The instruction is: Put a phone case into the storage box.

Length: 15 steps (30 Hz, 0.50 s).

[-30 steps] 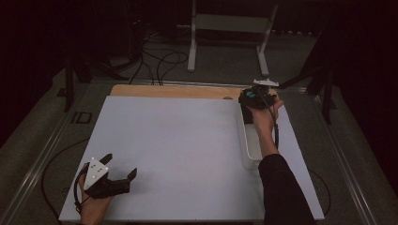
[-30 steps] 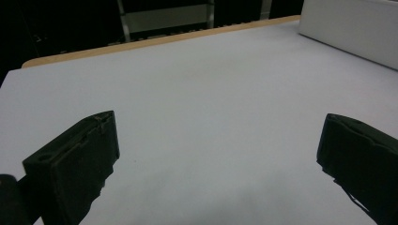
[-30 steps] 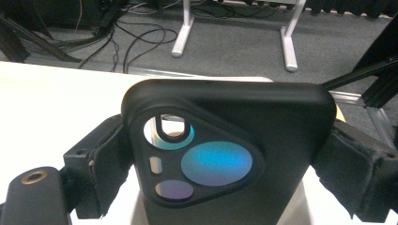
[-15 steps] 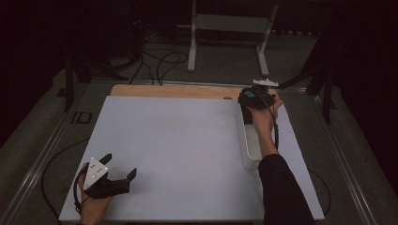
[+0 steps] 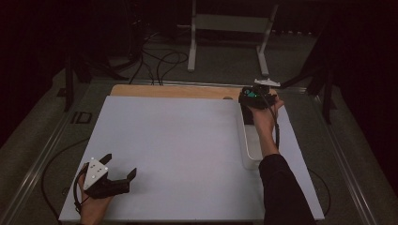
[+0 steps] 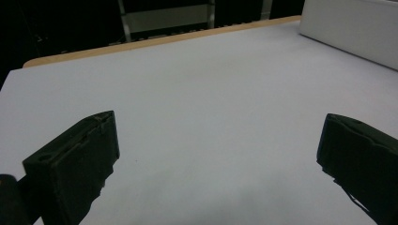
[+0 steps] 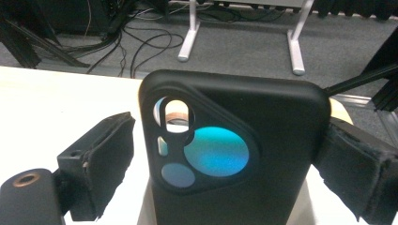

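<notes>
In the high view the right gripper (image 5: 248,99) sits at about two o'clock on the white table (image 5: 178,140), over the far end of a long white tray (image 5: 248,149) that runs along the table's right side. The person's right hand (image 5: 264,117) holds it from the near side, with a dark sleeve (image 5: 284,187) reaching down to five o'clock. In the right gripper view a black phone case (image 7: 234,154) stands upright between the two jaws, its back side facing the camera, with a raised camera surround holding an open slot at eleven o'clock, a large teal-tinted round opening in the middle and a smaller round one at seven o'clock. The right jaw presses against the case's edge at three o'clock; the left jaw at nine o'clock lies right beside the case, though whether it truly touches is hard to tell from this angle, so the claw looks clenched on the case. The case's lower end drops out of sight toward the tray. The left gripper (image 5: 119,171) rests at seven o'clock on the table, well apart from the tray, held by the left hand (image 5: 94,204) at the near edge. In the left gripper view its jaws stand wide apart, released, with bare white table between them and the tray's wall at one o'clock.
</notes>
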Each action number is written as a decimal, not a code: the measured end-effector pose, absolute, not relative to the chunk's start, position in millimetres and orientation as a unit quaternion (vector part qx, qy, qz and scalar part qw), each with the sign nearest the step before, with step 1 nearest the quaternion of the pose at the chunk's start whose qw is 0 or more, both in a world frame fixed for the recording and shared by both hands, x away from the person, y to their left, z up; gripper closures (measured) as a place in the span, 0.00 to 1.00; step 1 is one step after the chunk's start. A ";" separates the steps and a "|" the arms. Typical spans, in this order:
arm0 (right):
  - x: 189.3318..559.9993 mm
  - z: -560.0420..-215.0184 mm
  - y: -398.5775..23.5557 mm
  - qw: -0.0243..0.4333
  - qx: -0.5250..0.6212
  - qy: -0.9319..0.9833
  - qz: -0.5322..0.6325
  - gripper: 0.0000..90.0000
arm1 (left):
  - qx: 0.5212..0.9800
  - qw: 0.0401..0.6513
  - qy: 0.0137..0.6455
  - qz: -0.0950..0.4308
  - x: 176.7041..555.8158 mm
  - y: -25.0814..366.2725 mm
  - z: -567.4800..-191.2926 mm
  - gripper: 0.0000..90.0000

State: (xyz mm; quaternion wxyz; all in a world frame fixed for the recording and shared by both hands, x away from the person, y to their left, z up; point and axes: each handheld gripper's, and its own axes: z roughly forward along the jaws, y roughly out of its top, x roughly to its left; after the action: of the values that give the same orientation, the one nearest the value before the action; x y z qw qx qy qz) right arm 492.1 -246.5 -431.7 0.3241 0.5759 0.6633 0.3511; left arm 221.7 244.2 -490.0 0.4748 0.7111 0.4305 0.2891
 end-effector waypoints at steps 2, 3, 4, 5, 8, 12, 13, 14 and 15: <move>491.8 -430.8 -247.2 0.324 0.574 0.663 0.355 0.10 | 0.711 0.475 0.430 0.289 221.7 244.1 -490.0 0.00; 491.7 -430.4 -247.5 0.326 0.574 0.662 0.354 0.10 | 0.712 0.474 0.430 0.289 221.7 243.9 -490.1 0.00; 491.5 -430.1 -247.8 0.325 0.574 0.662 0.356 0.10 | 0.712 0.474 0.430 0.289 221.7 243.8 -490.2 0.00; 491.2 -429.7 -248.2 0.325 0.572 0.662 0.358 0.10 | 0.712 0.474 0.430 0.289 221.8 243.7 -490.2 0.00; 490.2 -428.2 -248.8 0.331 0.571 0.658 0.361 0.10 | 0.712 0.475 0.430 0.289 221.7 243.8 -490.1 0.00; 488.3 -426.4 -248.3 0.331 0.569 0.656 0.369 0.10 | 0.712 0.474 0.430 0.289 221.7 243.7 -490.1 0.00; 487.9 -426.2 -248.0 0.329 0.568 0.656 0.371 0.10 | 0.712 0.475 0.430 0.289 221.7 243.6 -490.1 0.00; 487.6 -426.2 -247.4 0.327 0.568 0.657 0.373 0.10 | 0.712 0.474 0.430 0.289 221.7 243.5 -490.2 0.00; 487.2 -426.2 -246.9 0.327 0.567 0.658 0.373 0.10 | 0.712 0.474 0.430 0.289 221.7 243.5 -490.2 0.00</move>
State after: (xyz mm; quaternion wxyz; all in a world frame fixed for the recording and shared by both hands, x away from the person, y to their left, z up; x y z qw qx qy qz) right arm 487.2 -246.9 -426.2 0.3272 0.5666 0.6578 0.3731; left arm 221.7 243.5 -490.2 0.4743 0.7121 0.4296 0.2887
